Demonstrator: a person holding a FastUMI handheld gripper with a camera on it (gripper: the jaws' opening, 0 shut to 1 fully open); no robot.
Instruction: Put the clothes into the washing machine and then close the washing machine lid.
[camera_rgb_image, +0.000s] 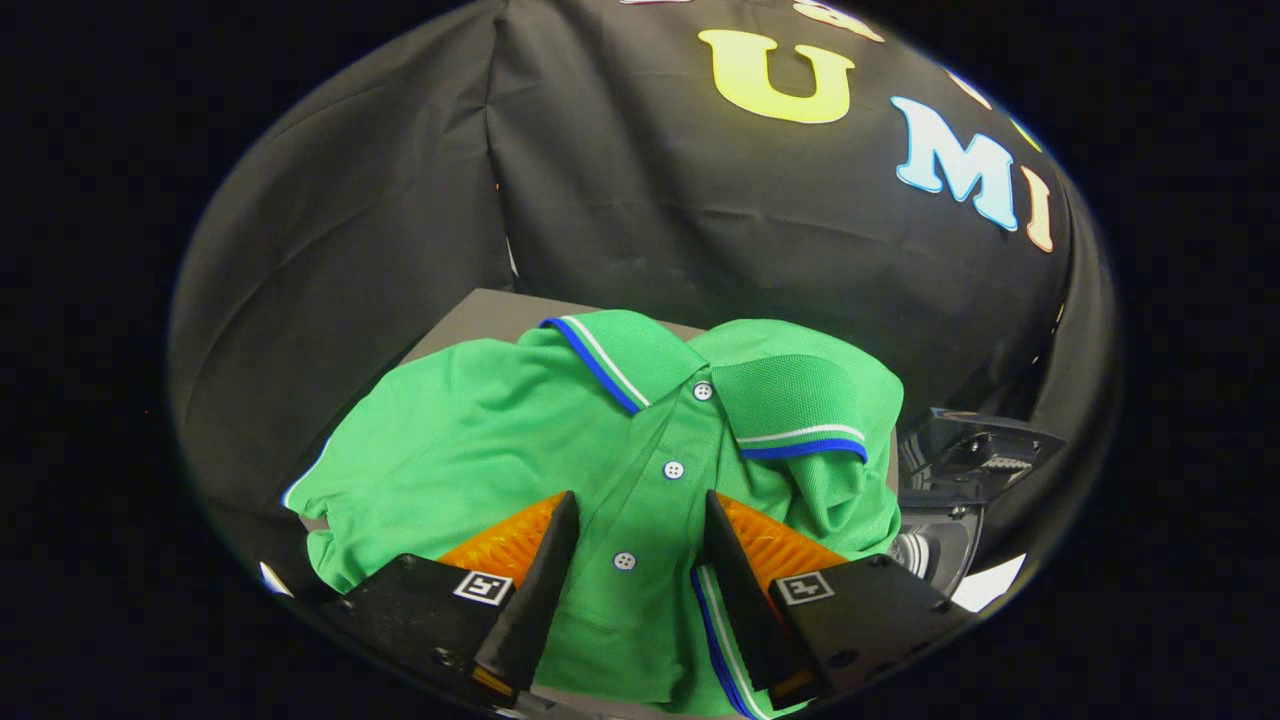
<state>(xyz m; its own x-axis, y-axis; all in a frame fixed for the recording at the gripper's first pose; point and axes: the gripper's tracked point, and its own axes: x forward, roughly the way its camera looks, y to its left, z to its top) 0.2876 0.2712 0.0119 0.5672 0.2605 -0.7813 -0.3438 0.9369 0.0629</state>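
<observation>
The green shirt (560, 440) hides most of the table (480, 310); the washing machine (960, 480) is half hidden.

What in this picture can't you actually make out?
- Gripper view: whether the gripper fingers already pinch the green polo shirt; the cloth bulges between them.
- The grey surface under the shirt: mostly covered by it.
- The dark machine beside the shirt: cut off, its lid unreadable.
</observation>
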